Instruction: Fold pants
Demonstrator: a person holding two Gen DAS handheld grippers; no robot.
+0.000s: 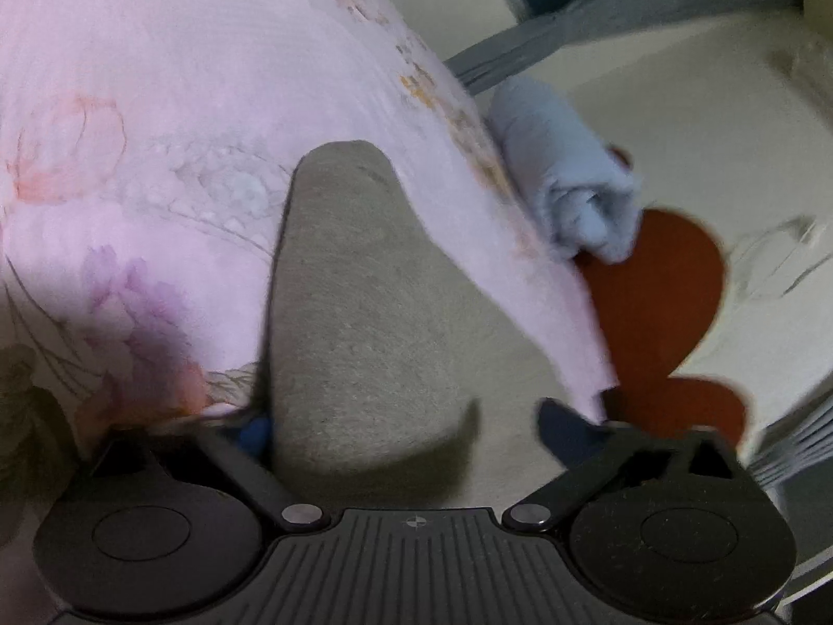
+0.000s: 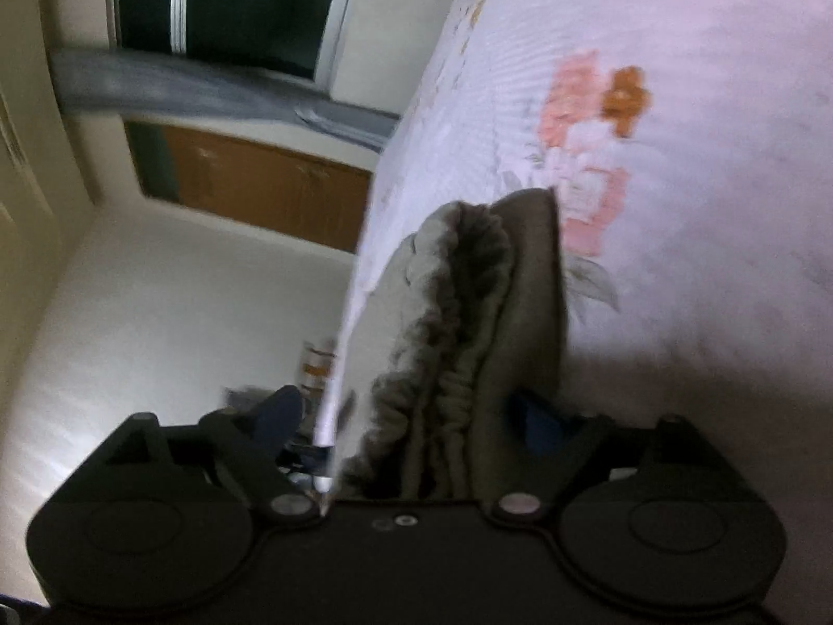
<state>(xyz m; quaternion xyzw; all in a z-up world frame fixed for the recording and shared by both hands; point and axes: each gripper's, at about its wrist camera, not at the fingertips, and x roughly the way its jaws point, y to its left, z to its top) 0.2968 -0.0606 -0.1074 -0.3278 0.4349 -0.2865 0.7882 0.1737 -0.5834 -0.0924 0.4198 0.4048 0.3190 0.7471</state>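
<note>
Pants, soft, limp grey knit, lie on the bed. Left tongs straddle a leg, right tongs the waistband; whether either is clenched, I cannot tell. That thick elastic band looks the surest hold.

pants: grey-brown knit cloth, matt, faintly fuzzy; waistband gathered into elastic ribs
bedsheet: pale pink woven cloth, matt, printed flowers
rolled towel: light blue cloth, soft nap
left gripper: black plastic, matt, ribbed body; shiny metal pivot pins
cabinet: brown wood, smooth
floor: pale, smooth, slight sheen
</note>
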